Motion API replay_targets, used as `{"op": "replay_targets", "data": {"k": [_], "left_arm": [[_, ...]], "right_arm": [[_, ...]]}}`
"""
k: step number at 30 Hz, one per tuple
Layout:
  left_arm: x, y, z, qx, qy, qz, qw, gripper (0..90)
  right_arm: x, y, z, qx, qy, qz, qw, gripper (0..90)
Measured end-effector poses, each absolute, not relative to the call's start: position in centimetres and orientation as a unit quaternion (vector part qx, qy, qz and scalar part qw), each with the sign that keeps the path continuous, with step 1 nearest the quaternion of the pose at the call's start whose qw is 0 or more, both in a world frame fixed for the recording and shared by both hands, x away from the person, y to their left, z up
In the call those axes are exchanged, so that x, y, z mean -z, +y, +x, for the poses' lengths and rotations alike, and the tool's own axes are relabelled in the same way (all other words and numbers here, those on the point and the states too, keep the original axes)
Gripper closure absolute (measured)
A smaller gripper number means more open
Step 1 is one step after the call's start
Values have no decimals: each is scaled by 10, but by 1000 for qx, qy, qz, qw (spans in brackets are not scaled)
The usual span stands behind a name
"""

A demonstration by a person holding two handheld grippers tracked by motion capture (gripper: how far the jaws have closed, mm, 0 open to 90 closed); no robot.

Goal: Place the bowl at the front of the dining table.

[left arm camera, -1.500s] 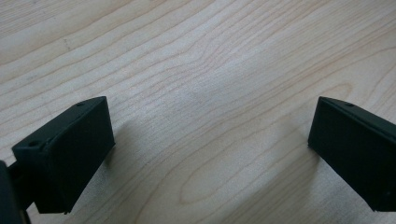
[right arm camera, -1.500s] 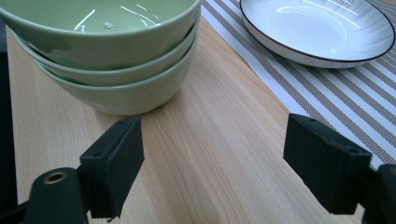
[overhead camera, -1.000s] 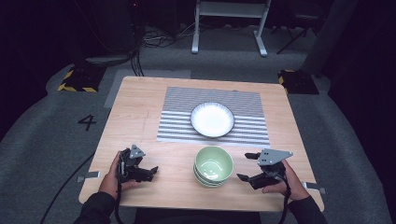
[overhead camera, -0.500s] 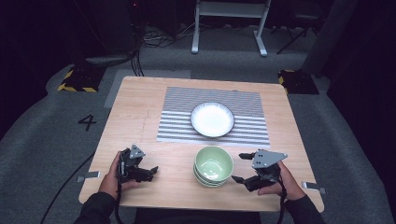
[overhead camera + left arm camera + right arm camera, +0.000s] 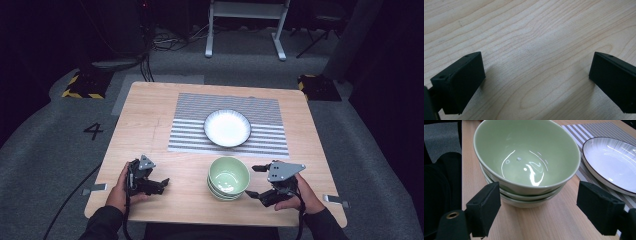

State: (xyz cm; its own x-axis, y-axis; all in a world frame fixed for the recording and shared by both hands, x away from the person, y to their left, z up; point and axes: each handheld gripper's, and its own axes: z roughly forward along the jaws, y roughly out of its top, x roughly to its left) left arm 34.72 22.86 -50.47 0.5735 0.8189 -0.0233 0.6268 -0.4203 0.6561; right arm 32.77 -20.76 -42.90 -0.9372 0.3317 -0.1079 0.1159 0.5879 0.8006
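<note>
while jaws gape wide, right gripper (image 5: 256, 182) faces green bowls (image 5: 228, 177) (stacked) | left gripper (image 5: 162, 183) wide over table (image 5: 150, 135)

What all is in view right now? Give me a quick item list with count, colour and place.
green bowls: a stack, about three, pale green, near edge of the table, centre
plate: one, white with dark rim, on the placemat
placemat: one, grey and white stripes, far half of the table
table: one, light wood
hazard-striped blocks: two, yellow and black, on the floor beyond the table's far corners
metal stand: one, white, on the floor behind the table
left gripper: black, open, empty, low over bare wood
right gripper: black, open, empty, facing the bowl stack
</note>
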Motion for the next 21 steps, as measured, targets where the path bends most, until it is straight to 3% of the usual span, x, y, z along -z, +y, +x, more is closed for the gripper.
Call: {"op": "replay_targets", "data": {"k": [21], "left_arm": [[505, 229, 347, -152, 436, 829, 316, 2]], "right_arm": [[424, -192, 322, -445, 880, 111, 121, 152]]}}
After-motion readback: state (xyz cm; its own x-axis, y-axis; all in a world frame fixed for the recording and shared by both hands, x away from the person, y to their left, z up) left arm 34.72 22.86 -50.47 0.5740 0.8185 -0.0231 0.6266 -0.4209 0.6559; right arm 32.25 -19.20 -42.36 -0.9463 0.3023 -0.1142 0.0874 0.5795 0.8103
